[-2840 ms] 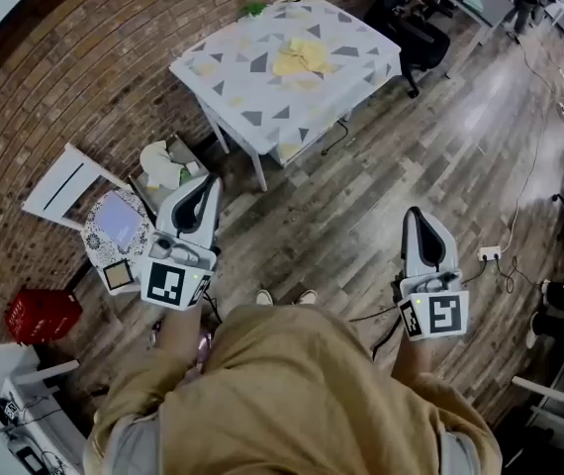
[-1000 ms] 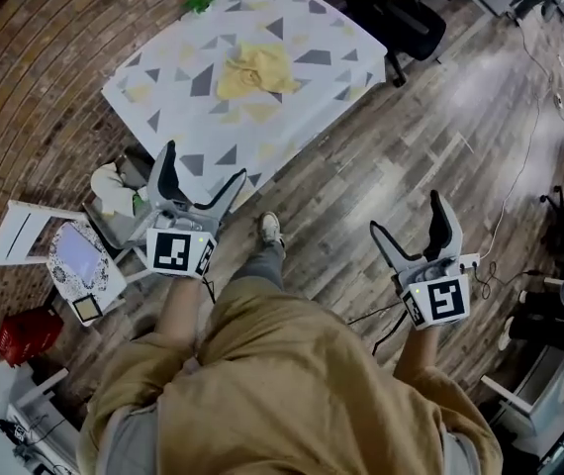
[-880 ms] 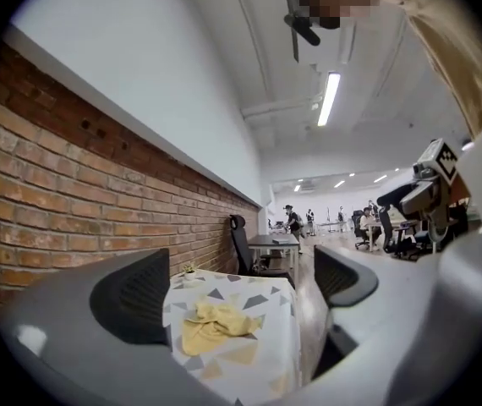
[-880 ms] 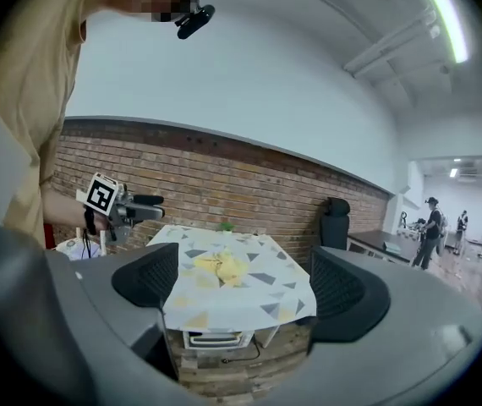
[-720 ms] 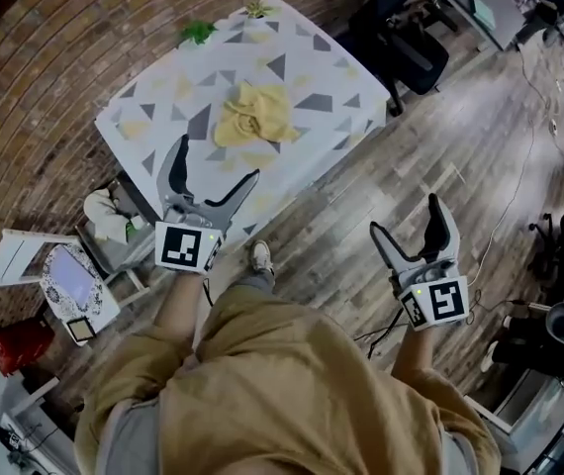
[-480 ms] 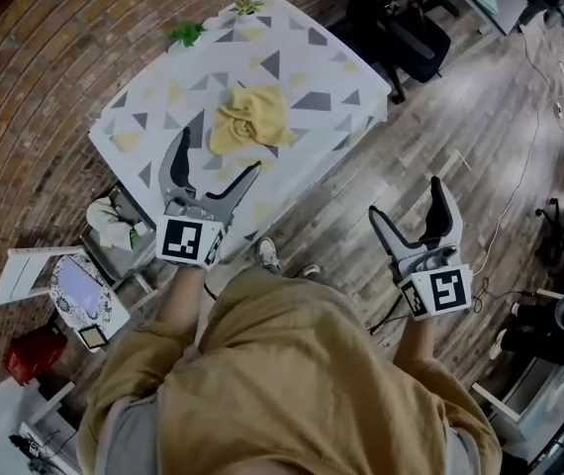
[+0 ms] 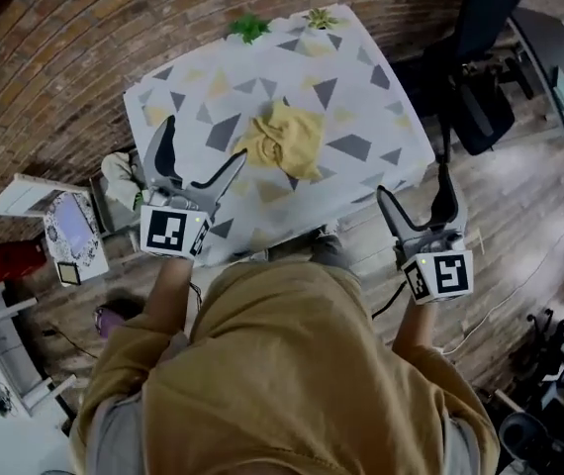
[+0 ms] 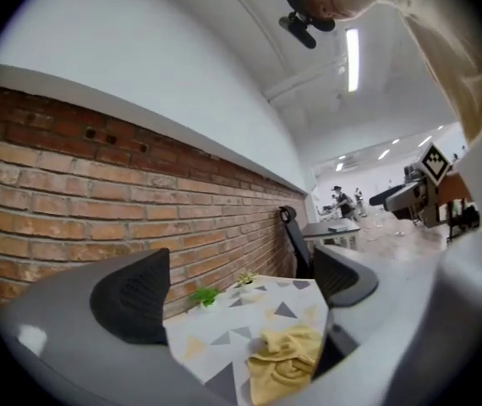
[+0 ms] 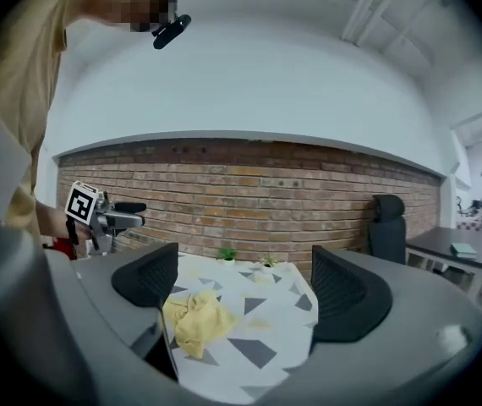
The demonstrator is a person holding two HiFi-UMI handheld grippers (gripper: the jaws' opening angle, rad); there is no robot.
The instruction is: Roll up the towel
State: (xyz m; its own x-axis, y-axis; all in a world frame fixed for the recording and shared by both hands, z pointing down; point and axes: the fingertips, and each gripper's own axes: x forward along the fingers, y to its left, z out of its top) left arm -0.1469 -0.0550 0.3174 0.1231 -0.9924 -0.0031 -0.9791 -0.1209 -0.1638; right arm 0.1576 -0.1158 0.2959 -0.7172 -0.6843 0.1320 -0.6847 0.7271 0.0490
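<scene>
Head view: a crumpled yellow towel (image 7: 284, 142) lies mid-table (image 7: 361, 87), ahead of both grippers. The left gripper (image 7: 203, 139) shows by the table's near edge, and the right gripper (image 7: 413, 181) off its near corner. Left gripper view: jaws spread, nothing gripped, towel (image 8: 287, 366) beyond. Right gripper view: jaws spread, empty, towel (image 9: 194, 320) on the table ahead.

I see a mustard-yellow towel (image 7: 284, 142) on a white table (image 7: 361, 97) patterned with grey and pale yellow triangles. My left gripper (image 7: 201, 144) and right gripper (image 7: 414, 186) are pale grey with black pads and black-and-white square markers; the brick wall (image 7: 74, 38) is reddish-brown
</scene>
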